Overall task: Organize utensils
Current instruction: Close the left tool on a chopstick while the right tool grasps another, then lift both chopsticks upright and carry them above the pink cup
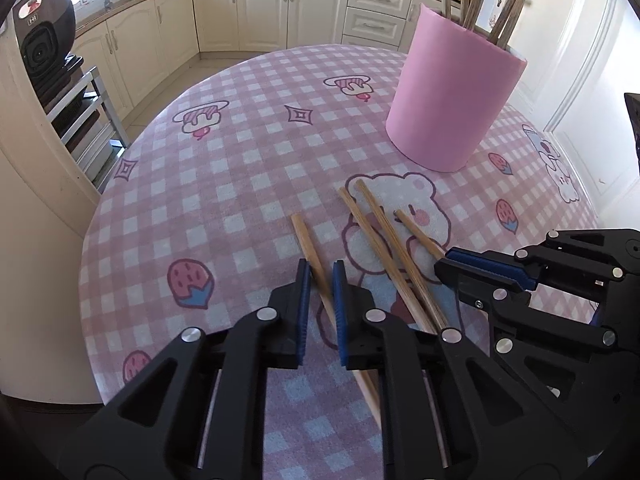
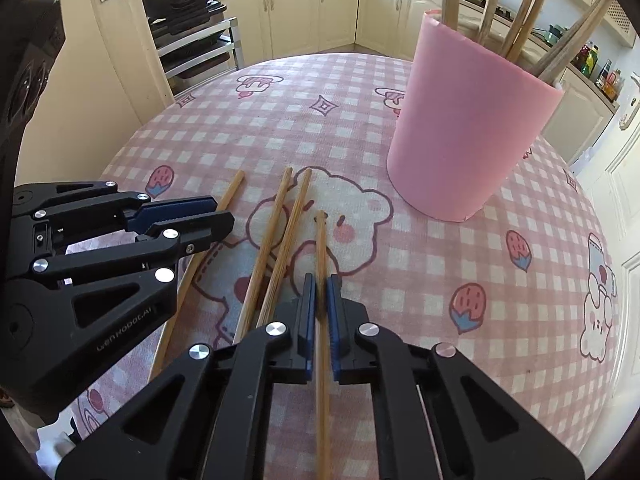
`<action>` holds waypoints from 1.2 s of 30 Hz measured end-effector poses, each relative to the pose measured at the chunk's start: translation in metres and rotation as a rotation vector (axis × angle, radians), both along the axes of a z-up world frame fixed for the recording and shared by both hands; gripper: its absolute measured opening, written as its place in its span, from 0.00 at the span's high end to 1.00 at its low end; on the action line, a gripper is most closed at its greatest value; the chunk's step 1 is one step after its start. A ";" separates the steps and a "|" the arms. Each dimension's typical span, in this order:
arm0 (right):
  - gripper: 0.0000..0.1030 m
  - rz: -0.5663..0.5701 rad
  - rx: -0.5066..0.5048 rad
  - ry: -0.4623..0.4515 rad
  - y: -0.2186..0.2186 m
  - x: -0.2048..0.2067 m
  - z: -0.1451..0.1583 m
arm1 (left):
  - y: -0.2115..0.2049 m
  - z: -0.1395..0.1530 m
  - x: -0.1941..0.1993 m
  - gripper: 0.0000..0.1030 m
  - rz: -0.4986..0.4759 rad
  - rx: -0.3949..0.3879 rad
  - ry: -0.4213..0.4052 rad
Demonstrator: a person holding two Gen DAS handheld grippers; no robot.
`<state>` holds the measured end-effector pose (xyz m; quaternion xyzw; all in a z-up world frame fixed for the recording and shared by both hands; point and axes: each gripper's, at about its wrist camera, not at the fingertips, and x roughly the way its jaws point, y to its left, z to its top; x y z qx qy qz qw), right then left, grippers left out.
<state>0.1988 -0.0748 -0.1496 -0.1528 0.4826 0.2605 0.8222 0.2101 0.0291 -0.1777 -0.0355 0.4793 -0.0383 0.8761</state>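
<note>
Left gripper (image 1: 320, 270): we see its blue pads closed on the leftmost chopstick (image 1: 306, 240), which runs between them and lies on the cloth

Right gripper (image 2: 321, 284): we see it clenched on the rightmost chopstick (image 2: 321, 236), the stick passing straight through the narrow gap

Middle chopsticks (image 2: 280, 232): two more lie side by side between the gripped ones, nearly touching, flat on the table

Pink holder (image 2: 464, 132): upright, beyond the loose sticks and to their right, near but apart; we see several chopsticks (image 2: 520, 20) already standing in it

Tablecloth (image 2: 360, 128): pink check with bears and strawberries, covering a round table

Background: we see cream kitchen cabinets (image 1: 260, 12) along the far wall
</note>
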 end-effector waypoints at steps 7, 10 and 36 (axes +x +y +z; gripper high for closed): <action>0.96 -0.033 0.165 0.016 -0.017 -0.008 0.023 | 0.010 0.018 -0.003 0.95 -0.004 -0.081 -0.003; 0.96 -0.038 0.243 -0.022 -0.028 -0.012 0.050 | 0.011 0.039 -0.009 0.95 -0.012 -0.107 -0.045; 0.95 -0.004 0.605 -0.232 -0.070 -0.041 0.151 | -0.021 0.188 -0.068 0.95 -0.159 -0.183 -0.389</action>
